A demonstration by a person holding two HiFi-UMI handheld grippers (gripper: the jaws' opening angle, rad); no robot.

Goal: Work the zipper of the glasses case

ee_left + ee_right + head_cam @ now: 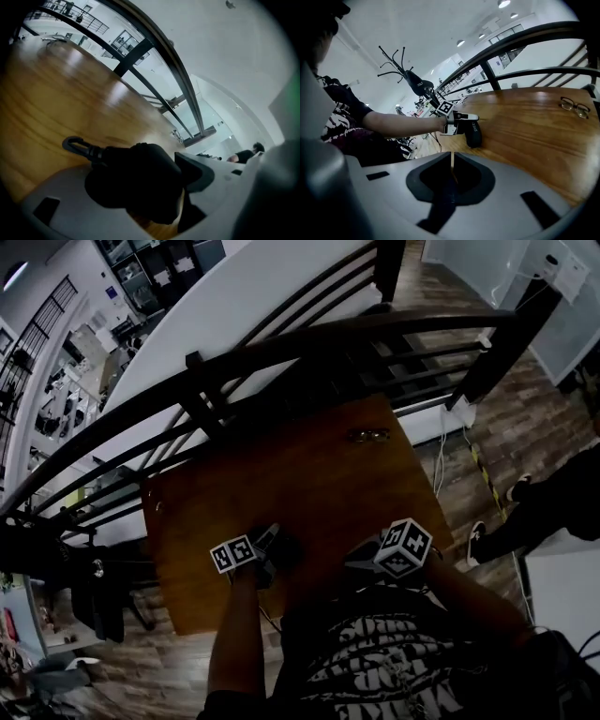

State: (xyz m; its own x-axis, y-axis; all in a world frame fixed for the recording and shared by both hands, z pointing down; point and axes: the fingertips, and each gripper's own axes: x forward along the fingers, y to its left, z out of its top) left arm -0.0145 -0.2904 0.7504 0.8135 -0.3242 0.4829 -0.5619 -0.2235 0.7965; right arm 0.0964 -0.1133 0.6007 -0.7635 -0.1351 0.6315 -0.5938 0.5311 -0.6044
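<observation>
The black glasses case lies between the jaws of my left gripper, its clip sticking out to the left. A thin gap shows beside the right jaw, so the pads do not press on it. In the head view the left gripper and the case sit near the table's front edge. From the right gripper view, the case stands on the wood under the left gripper. My right gripper is shut with nothing in it, and hovers at the front right.
A pair of glasses lies at the far right of the wooden table and also shows as glasses in the right gripper view. A dark railing runs behind the table. A person's legs stand to the right.
</observation>
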